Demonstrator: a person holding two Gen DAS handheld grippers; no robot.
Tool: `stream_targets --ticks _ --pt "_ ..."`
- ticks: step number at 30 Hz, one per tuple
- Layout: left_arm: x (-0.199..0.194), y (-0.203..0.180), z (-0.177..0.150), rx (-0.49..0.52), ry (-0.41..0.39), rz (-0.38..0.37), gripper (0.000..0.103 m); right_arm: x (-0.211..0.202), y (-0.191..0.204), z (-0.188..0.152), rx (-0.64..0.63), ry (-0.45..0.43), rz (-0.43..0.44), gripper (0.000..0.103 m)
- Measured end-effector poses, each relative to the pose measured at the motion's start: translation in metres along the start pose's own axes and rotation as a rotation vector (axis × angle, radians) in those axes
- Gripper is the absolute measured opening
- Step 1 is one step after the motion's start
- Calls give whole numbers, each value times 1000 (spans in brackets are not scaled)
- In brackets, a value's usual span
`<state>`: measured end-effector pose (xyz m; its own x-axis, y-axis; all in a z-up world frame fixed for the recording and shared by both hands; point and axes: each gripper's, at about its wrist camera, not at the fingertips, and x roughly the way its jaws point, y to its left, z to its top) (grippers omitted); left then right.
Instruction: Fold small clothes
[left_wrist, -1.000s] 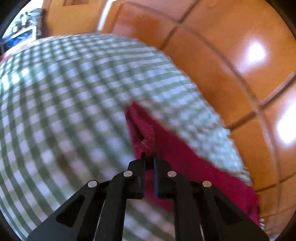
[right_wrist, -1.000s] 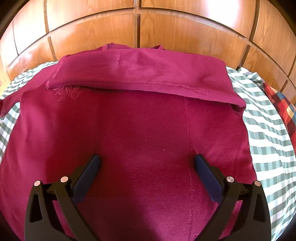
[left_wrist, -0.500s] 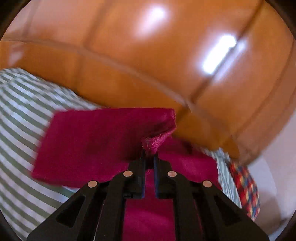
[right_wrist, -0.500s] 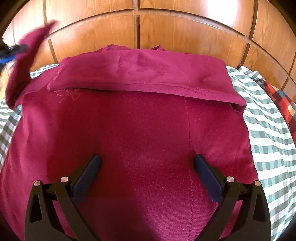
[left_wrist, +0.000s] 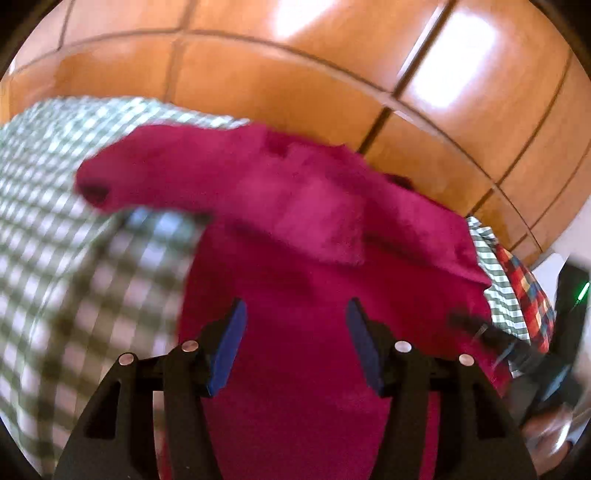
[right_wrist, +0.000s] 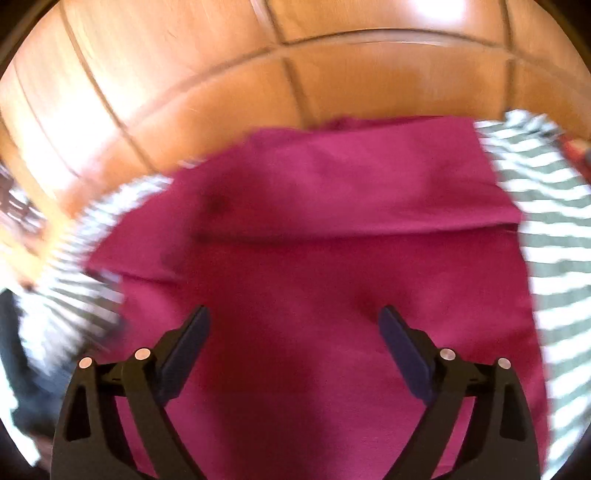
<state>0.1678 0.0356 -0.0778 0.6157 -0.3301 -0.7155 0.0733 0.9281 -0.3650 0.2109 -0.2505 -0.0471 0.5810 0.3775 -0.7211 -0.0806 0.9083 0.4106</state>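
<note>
A magenta garment (left_wrist: 303, 280) lies on a green and white checked cloth (left_wrist: 66, 236). Its sleeve (left_wrist: 192, 173) is folded across the top of the body. My left gripper (left_wrist: 293, 317) is open and empty above the garment's body. In the right wrist view the same garment (right_wrist: 332, 258) fills the middle, with a folded band across its far part. My right gripper (right_wrist: 295, 325) is open and empty above it. Both views are blurred by motion.
A glossy wooden panelled wall (left_wrist: 332, 74) rises right behind the cloth, also seen in the right wrist view (right_wrist: 221, 74). A red, yellow and blue plaid fabric (left_wrist: 524, 291) lies at the right edge. The other gripper (left_wrist: 517, 347) shows blurred at the right.
My left gripper has let go of the sleeve and opened; the sleeve now lies folded over the garment. My right gripper has shifted, and its view has swung left.
</note>
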Motion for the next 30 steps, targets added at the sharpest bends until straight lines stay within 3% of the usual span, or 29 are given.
stream_targets --ticks 4,6,8,10,12,19,22,26,30 --pt "10 12 -14 -19 9 21 49 43 34 20 -27 54 19 86" --pt "13 14 -15 -22 7 18 49 63 43 25 -24 86 23 75" --pt "15 13 -18 -17 -5 19 50 85 58 28 -51 106 -25 72" --pt "15 11 -17 -12 -6 18 52 93 71 32 -119 106 -100 55" --pt "17 12 -17 -14 -8 6 53 85 76 41 -139 105 -96 4" --pt "13 15 -22 -15 -14 -12 57 -3 78 89 -213 -105 -84 5" --pt "14 13 -22 -11 -14 -7 57 -35 52 108 -228 -166 -157 5" --pt "14 11 -22 -8 -14 -2 58 -49 0 118 -166 -177 -279 5" --pt "15 9 -21 -4 -13 6 58 -39 -54 110 -86 -128 -379 5"
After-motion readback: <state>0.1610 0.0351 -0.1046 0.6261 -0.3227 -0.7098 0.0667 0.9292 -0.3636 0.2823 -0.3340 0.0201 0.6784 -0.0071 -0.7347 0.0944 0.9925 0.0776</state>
